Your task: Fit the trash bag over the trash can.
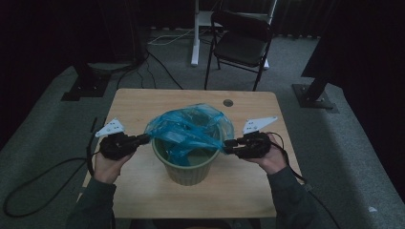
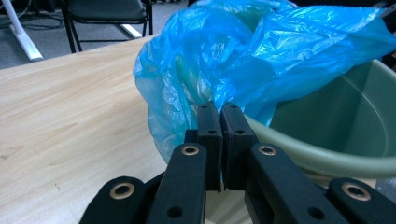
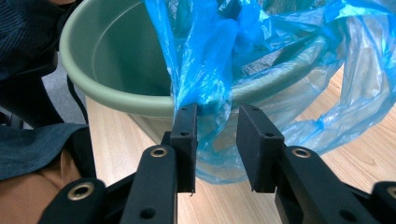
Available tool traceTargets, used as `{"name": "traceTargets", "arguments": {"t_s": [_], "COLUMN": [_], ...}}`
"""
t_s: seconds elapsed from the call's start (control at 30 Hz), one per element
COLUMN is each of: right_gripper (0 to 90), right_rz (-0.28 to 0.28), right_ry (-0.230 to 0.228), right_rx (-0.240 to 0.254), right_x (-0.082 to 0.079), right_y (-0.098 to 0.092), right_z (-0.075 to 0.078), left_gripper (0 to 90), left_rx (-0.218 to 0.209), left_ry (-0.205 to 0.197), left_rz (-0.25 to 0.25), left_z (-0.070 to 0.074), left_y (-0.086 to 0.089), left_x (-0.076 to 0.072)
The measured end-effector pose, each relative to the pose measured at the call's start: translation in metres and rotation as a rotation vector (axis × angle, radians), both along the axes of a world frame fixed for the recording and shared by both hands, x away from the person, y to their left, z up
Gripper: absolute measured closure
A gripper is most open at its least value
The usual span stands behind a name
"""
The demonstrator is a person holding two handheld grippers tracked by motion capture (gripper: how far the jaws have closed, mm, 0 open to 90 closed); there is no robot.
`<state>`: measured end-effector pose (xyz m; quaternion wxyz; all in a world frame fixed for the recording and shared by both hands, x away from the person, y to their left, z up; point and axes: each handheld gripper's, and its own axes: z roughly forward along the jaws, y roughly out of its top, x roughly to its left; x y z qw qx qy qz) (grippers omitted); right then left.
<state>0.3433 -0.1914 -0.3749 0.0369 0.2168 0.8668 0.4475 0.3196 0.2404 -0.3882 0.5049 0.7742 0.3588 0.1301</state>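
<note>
The left gripper (image 2: 220, 116) was clamped on the bag (image 2: 261, 51), stretching it over the bin (image 2: 327, 158); the right gripper (image 3: 215, 121) stood apart, film between its jaws, unpinched.

Blue plastic bag (image 1: 188, 128) stretched across the mouth of a green bin (image 1: 187, 169) at mid-table.

The thin, crinkled, translucent bag lies bunched over the round, pale green bin's rim, part sagging inside, part spilling over the outside wall. Its left and right edges are drawn out sideways past the rim. The bin stands upright on the wooden tabletop.
</note>
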Motion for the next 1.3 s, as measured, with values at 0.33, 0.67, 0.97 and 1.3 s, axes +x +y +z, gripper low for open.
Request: {"name": "traceTargets", "arguments": {"t_s": [0.33, 0.67, 0.97, 1.3], "right_gripper": [69.7, 73.0, 86.0, 88.9], "right_rz": [0.037, -0.004, -0.002, 0.031], "right_ry": [-0.003, -0.026, -0.009, 0.001], "right_rx": [-0.003, 0.012, 0.029, 0.026], "right_x": [-0.005, 0.0, -0.002, -0.007], "right_y": [0.001, -0.001, -0.006, -0.001], "right_z": [-0.002, -0.002, -0.007, -0.009], "left_gripper": [87.6, 87.8, 88.4, 88.8], "left_rx": [-0.01, -0.017, -0.007, 0.038], "left_ry": [0.024, 0.021, 0.019, 0.021], "left_rz": [-0.025, -0.01, -0.034, -0.067], "left_z": [-0.012, -0.013, -0.014, -0.019], "left_y": [-0.001, -0.007, -0.011, -0.023], "left_x": [-0.006, 0.005, -0.004, -0.011]}}
